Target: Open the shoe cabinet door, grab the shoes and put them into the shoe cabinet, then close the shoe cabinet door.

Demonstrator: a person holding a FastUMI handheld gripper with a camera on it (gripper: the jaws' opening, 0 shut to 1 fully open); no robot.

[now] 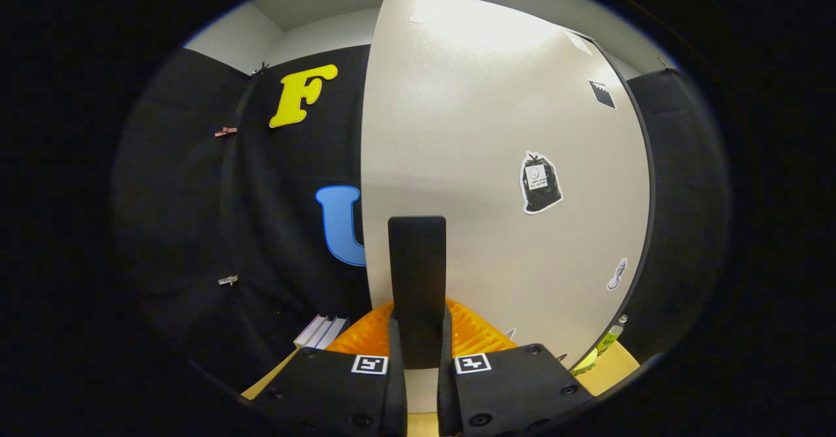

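Clamping a dark, flat, upright handle (pixel 417 274), the claw (pixel 421 385) has its two fingers (pixel 396 372) drawn close, one pressing each side of that bar; the gap between them is narrow, just the bar's width; each finger block carries a small square black-and-white marker (pixel 369 364); the handle is a matte rectangular slab with slightly rounded top corners, rising from between the fingers against the shoe cabinet door (pixel 496 162); the door is a large smooth pale panel with a fine speckled finish and a thin dark edge along its far side, standing right ahead of the claw; several stickers sit on it, the biggest a black bag shape (pixel 541 182) with a white outline, plus a small dark square one (pixel 601 94) higher up; an orange ribbed plastic thing (pixel 473 332) shows just behind the fingers, low by the door's foot; grey-white books (pixel 320 331) lie beside it on a yellowish wooden counter (pixel 617 365); a yellow-green bottle (pixel 610 338) shows past the door's far edge.
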